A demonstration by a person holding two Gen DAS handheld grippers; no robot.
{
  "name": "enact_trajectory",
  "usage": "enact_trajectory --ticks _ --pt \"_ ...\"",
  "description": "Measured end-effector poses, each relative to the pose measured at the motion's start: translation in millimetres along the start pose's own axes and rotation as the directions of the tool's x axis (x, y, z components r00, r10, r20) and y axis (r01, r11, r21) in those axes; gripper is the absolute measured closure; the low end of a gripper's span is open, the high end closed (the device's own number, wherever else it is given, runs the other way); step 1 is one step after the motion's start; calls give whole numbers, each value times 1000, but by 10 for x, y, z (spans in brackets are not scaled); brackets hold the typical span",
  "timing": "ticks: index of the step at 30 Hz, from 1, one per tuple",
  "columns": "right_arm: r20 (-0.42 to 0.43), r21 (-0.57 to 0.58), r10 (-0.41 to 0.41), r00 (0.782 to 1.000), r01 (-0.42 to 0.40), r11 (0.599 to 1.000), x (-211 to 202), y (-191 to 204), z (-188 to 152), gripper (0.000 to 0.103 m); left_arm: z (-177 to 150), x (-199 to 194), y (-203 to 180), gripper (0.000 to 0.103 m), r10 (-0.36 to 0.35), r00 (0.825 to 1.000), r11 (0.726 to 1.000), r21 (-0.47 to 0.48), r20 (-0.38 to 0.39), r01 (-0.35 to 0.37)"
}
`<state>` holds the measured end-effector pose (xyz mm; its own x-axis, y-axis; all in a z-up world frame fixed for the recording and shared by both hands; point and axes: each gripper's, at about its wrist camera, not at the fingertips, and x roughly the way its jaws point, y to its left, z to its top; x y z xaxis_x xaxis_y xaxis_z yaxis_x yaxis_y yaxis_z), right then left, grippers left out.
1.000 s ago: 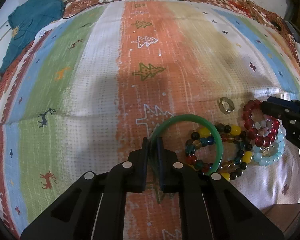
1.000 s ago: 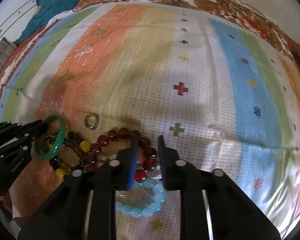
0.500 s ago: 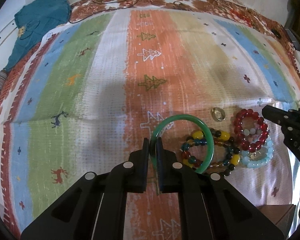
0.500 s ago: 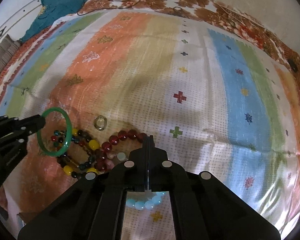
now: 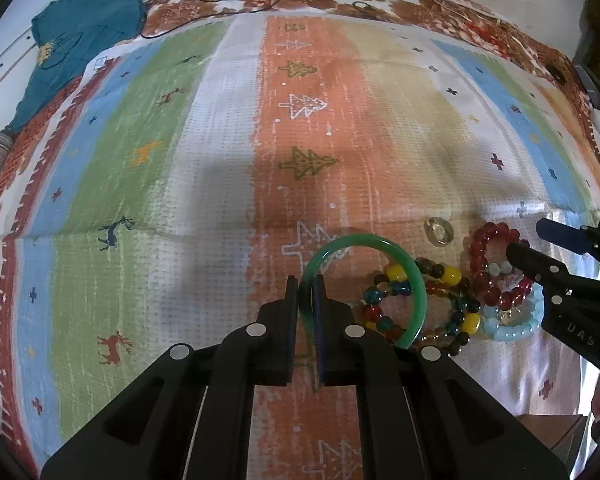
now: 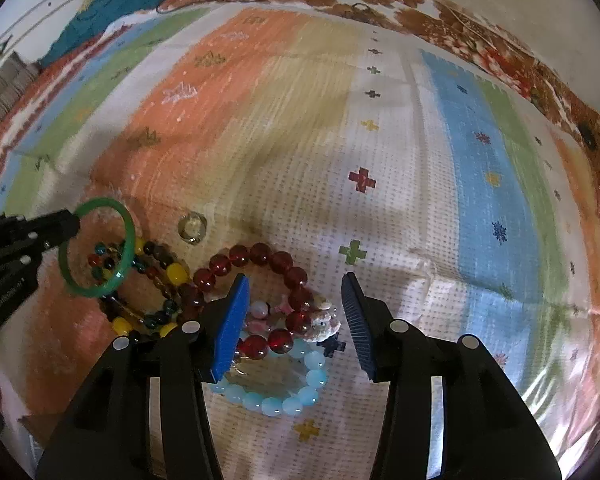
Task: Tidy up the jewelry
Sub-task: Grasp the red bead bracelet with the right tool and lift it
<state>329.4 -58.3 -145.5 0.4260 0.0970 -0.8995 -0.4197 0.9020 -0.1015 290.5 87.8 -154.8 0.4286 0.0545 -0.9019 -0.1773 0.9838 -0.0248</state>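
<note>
My left gripper (image 5: 306,292) is shut on a green bangle (image 5: 414,276) and holds it above the striped cloth; the bangle also shows in the right wrist view (image 6: 130,236). Under it lies a multicoloured bead bracelet (image 5: 452,278). A dark red bead bracelet (image 6: 260,254), a pale blue bead bracelet (image 6: 276,404) and a pink and white charm bracelet (image 6: 320,322) lie piled together. My right gripper (image 6: 294,292) is open and empty, just above that pile, its fingers either side of the red and pink bracelets. A small ring (image 6: 192,228) lies beyond the pile.
A striped, patterned cloth (image 5: 228,152) covers the surface. A teal garment (image 5: 84,40) lies at the far left corner, and a dark cord (image 5: 236,2) runs along the far edge.
My right gripper was shut half a second ago and now stands open over the red and blue bracelets. My left gripper still holds the green bangle, lifted slightly off the bead pile.
</note>
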Motion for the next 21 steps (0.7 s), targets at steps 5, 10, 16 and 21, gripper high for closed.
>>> enact_trajectory --ticks 5,10,16,21 --pt "-22 15 7 1000 -7 1000 84 -38 -9 55 -5 36 6 96 -2 1000 1000 2 -5 2" --pt "-27 9 9 1000 -8 1000 124 -48 -11 79 -9 77 12 96 -3 1000 1000 5 -16 3" --pt "-22 -16 3 1000 -4 1000 93 -19 -35 88 -5 31 -22 96 13 1000 1000 23 -11 -13" --pt "5 3 5 1000 -5 1000 -48 -44 -49 89 -1 -83 -41 96 15 1000 1000 24 4 -15"
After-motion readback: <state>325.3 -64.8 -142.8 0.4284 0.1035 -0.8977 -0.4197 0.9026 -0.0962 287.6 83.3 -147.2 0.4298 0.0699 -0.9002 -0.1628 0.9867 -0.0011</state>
